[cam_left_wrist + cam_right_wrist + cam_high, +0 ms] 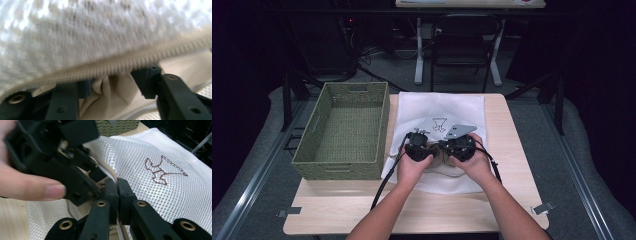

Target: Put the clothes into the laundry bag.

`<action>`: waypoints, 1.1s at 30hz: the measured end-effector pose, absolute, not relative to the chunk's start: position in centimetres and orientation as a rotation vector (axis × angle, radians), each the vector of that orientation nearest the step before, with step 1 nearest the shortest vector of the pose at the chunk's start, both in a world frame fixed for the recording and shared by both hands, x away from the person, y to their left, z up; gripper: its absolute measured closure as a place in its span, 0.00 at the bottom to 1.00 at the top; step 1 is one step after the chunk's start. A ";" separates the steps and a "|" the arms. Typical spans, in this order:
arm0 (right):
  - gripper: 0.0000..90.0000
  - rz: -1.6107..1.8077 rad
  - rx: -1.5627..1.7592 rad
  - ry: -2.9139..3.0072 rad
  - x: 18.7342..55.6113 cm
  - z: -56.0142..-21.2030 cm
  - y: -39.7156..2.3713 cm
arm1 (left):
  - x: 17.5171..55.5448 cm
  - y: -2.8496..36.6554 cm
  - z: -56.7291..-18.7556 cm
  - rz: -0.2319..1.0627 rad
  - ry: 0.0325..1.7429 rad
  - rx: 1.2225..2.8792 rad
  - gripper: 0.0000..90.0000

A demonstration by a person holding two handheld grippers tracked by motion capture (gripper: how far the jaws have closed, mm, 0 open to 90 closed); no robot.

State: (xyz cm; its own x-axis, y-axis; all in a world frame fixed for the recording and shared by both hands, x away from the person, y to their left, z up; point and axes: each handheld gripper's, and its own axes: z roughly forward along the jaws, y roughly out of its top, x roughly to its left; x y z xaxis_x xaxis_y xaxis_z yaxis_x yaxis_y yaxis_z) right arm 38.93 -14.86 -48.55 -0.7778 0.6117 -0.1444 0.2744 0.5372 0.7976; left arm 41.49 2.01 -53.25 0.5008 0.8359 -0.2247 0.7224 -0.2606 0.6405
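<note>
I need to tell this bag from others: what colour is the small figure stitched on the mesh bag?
Brown, an outline figure on the white mesh bag; clearest in the right gripper view.

Lab — dark curtains (pixel 242 50), floor cables (pixel 362 62)

At frame centre, both grippers (pixel 439 148) meet on a white mesh bag (pixel 439 112); a green basket (pixel 343 131) sits left.

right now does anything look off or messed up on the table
Nothing looks damaged or spilled. The white mesh bag lies flat beside the green basket; its zipper edge is lifted where the right gripper pinches it.
</note>
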 end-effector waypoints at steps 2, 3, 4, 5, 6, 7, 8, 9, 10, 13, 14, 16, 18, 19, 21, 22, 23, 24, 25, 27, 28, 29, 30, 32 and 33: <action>0.98 1.125 0.725 2.370 38.9 -48.6 -14.8 | 41.0 2.2 -53.2 0.206 1.268 2.033 0.55; 0.98 1.124 0.723 2.371 38.9 -48.6 -14.8 | 40.9 2.3 -53.1 0.211 1.267 2.040 0.54; 0.98 1.123 0.722 2.371 38.9 -48.6 -14.8 | 40.8 2.4 -53.2 0.226 1.259 2.058 0.52; 0.98 1.123 0.722 2.371 38.9 -48.6 -14.8 | 40.6 2.5 -53.2 0.233 1.256 2.061 0.52; 0.98 1.123 0.724 2.370 38.9 -48.6 -14.8 | 40.5 2.6 -53.3 0.234 1.259 2.053 0.52; 0.98 1.124 0.723 2.369 38.9 -48.6 -14.8 | 40.4 2.7 -53.5 0.230 1.263 2.053 0.52; 0.98 1.125 0.725 2.370 38.9 -48.5 -14.8 | 40.4 2.8 -53.7 0.241 1.264 2.057 0.52; 0.98 1.124 0.724 2.370 38.9 -48.6 -14.8 | 40.4 2.9 -53.9 0.251 1.269 2.061 0.52; 0.98 1.123 0.722 2.371 38.9 -48.6 -14.8 | 40.4 3.0 -54.2 0.251 1.270 2.066 0.52; 0.98 1.119 0.716 2.372 38.9 -48.6 -14.7 | 40.5 3.0 -54.7 0.261 1.265 2.074 0.52; 0.98 1.118 0.716 2.373 38.9 -48.6 -14.7 | 40.5 3.0 -54.8 0.262 1.269 2.074 0.53; 0.98 1.117 0.716 2.374 38.9 -48.6 -14.7 | 40.5 2.9 -55.1 0.274 1.269 2.090 0.55; 0.98 1.120 0.718 2.374 38.9 -48.6 -14.7 | 40.6 2.8 -55.5 0.274 1.278 2.091 0.60; 0.98 1.119 0.717 2.373 38.9 -48.6 -14.7 | 40.6 2.7 -55.6 0.264 1.283 2.092 0.64; 0.98 1.120 0.719 2.374 38.9 -48.6 -14.7 | 40.6 2.6 -55.8 0.263 1.280 2.097 0.73; 0.98 1.119 0.720 2.373 38.9 -48.6 -14.7 | 40.6 2.6 -55.9 0.243 1.272 2.098 0.77; 0.98 1.119 0.719 2.374 38.9 -48.6 -14.7 | 40.6 2.6 -56.0 0.241 1.275 2.095 0.82; 0.98 1.118 0.718 2.375 38.9 -48.6 -14.7 | 40.6 2.5 -56.0 0.245 1.270 2.098 0.85; 0.98 1.116 0.715 2.376 38.9 -48.6 -14.7 | 40.6 2.5 -56.0 0.246 1.268 2.101 0.87; 0.98 1.116 0.716 2.378 38.9 -48.7 -14.7 | 40.6 2.5 -55.9 0.253 1.262 2.105 0.91; 0.98 1.115 0.715 2.377 38.9 -48.7 -14.7 | 40.6 2.5 -55.8 0.258 1.260 2.106 0.92; 0.98 1.114 0.716 2.376 38.9 -48.7 -14.7 | 40.6 2.5 -55.7 0.259 1.260 2.103 0.93; 0.98 1.115 0.717 2.376 38.9 -48.7 -14.7 | 40.5 2.5 -55.6 0.262 1.253 2.103 0.94; 0.98 1.116 0.718 2.376 38.9 -48.7 -14.7 | 40.4 2.5 -55.3 0.275 1.251 2.096 0.95; 0.98 1.116 0.718 2.377 38.9 -48.7 -14.7 | 40.4 2.5 -55.1 0.275 1.246 2.096 0.95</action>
